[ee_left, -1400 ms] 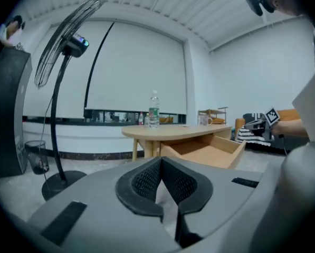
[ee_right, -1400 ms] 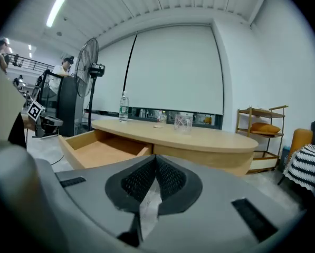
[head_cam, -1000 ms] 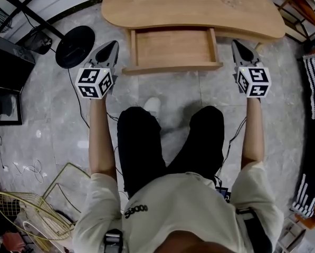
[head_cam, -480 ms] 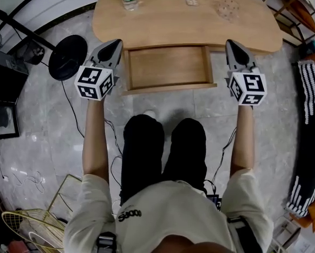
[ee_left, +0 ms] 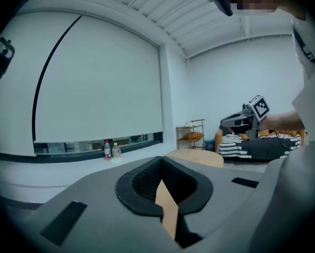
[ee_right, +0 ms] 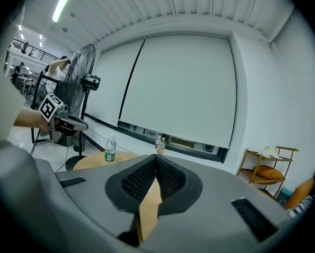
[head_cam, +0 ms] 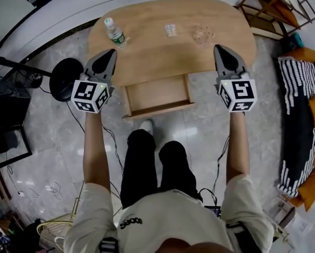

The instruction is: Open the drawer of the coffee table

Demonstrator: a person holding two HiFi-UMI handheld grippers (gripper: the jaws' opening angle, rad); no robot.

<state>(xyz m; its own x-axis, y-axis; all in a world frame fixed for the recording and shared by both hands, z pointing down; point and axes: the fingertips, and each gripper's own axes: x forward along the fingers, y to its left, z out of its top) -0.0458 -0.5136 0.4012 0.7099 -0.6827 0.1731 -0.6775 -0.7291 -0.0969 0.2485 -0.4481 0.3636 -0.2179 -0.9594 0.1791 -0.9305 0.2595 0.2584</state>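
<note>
- Left gripper (head_cam: pixel 110 52): jaws closed on nothing, raised, seen over the coffee table's left end.
- Right gripper (head_cam: pixel 221 49): jaws closed on nothing, raised, seen over the table's right end.
- Drawer (head_cam: pixel 158 96): wooden, pulled out from the middle of the table's near edge, between the two grippers.
- Coffee table (head_cam: pixel 146 49): wooden, rounded top.
- Water bottle (head_cam: pixel 114 33): upright, left end.
- Small clear packet (head_cam: pixel 171 29): far edge, middle.
- Clear round dish (head_cam: pixel 203 35): just right of the packet.

drawer (head_cam: pixel 158 95): rear part hidden under the worktop (head_cam: pixel 146 57);
small pale item (head_cam: pixel 171 29): toward worktop's 12 o'clock, too small to identify
</note>
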